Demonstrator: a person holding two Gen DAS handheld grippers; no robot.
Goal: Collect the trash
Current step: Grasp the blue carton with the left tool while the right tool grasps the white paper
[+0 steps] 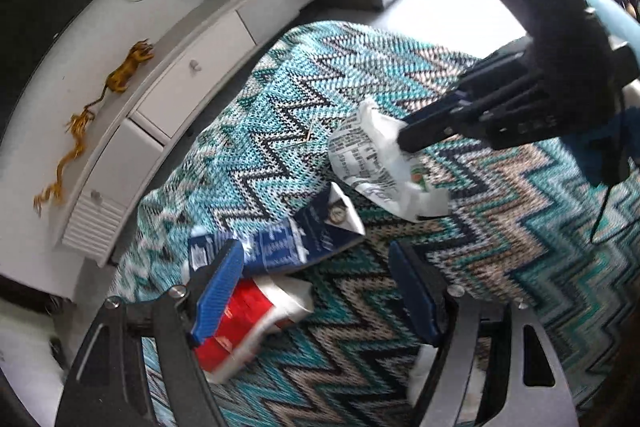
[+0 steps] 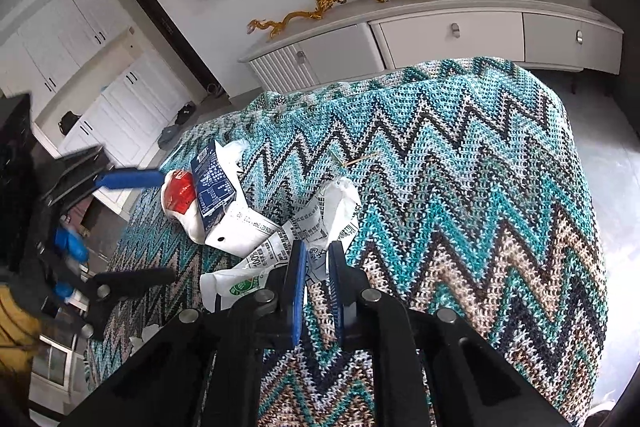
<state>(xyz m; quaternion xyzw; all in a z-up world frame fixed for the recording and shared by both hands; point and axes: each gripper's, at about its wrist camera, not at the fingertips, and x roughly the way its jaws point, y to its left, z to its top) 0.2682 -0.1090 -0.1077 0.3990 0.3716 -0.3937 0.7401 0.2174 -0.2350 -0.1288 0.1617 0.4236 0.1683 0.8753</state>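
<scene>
Right gripper [image 2: 317, 259] fingers nearly closed, pinching white wrapper [image 2: 320, 215] at lower centre; thin film may tear or slip. Left gripper [image 1: 320, 267] wide open, empty.

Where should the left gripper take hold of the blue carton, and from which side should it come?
Probably across the long flat body of the blue carton, not the folded white end. It lies on its side on the zigzag cloth, partly over the red and white pack. The left gripper is open just before it, so coming from above with one finger on each long side seems safest.
</scene>
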